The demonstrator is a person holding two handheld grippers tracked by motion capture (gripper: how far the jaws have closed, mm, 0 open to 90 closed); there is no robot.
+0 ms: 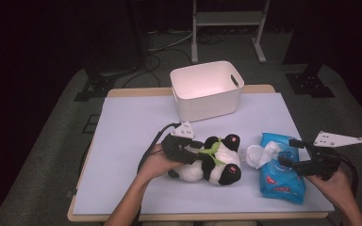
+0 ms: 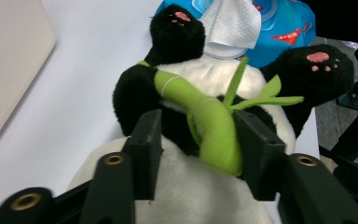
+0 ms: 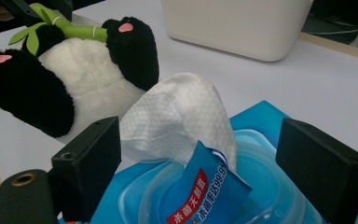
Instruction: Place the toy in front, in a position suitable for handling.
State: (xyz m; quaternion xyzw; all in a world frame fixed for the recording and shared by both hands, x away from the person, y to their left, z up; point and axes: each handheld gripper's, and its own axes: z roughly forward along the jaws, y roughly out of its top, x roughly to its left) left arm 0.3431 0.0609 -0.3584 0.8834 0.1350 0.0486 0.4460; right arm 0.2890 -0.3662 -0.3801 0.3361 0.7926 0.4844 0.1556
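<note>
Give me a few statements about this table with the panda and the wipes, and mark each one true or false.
1. The panda lies on the table between the two hand-held grippers. True.
2. The bin holds the panda. False: the panda lies on the table in front of the bin.
3. A white wipe sticks out of the blue pack. True.
4. The left hand-held gripper has its jaws either side of the panda's green bamboo. True.
5. The right hand-held gripper is clamped on the wipe. False: its jaws stand apart on either side of the wipe, not pressing it.
6. The pack lies to the left of the panda in the high view. False: it lies to the right.
</note>
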